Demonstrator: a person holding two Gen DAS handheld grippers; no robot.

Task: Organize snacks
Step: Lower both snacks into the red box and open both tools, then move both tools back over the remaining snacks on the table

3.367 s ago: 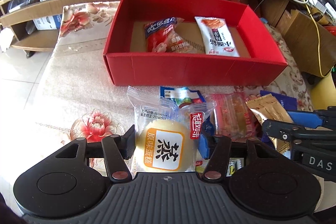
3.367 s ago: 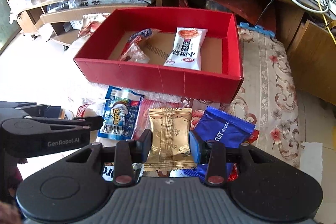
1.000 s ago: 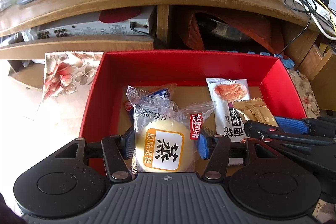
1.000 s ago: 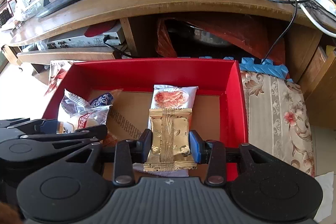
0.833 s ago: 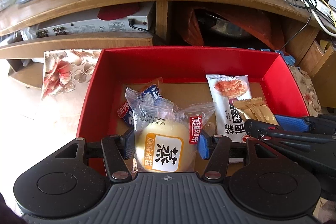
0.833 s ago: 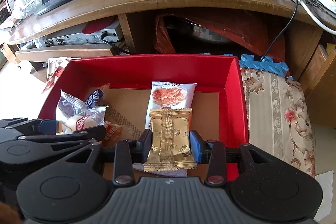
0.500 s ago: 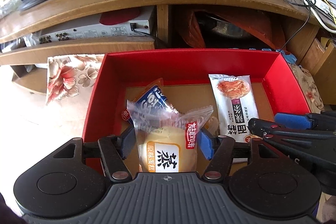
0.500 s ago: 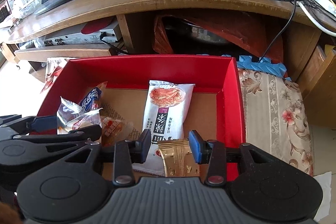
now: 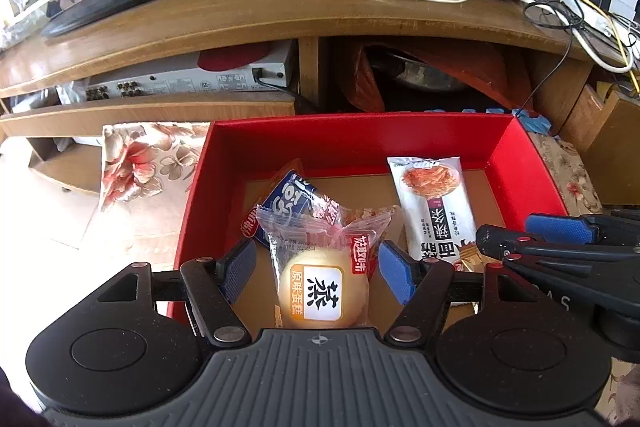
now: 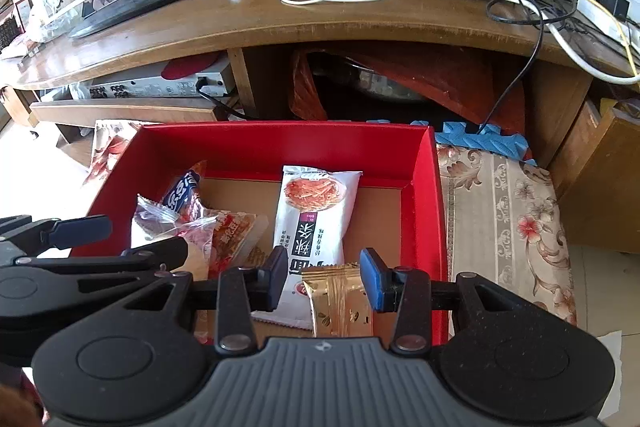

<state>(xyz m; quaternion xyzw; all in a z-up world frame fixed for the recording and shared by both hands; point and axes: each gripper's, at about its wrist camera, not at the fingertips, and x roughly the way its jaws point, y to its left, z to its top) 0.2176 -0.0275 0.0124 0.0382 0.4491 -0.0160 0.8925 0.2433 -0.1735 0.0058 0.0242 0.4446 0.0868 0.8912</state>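
Both claws (image 9: 318, 269) (image 10: 324, 279) spread wide above red box (image 9: 360, 143) on floral cloth (image 10: 500, 195), beneath wooden TV stand (image 9: 240, 7).

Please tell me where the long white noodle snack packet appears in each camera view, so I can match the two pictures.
Left wrist view: the white noodle packet lies right of centre inside the red box, beside the open left tongs.
Right wrist view: the same packet lies in the middle, just ahead of the open right tongs.
Shared landmark: the red box's back wall.
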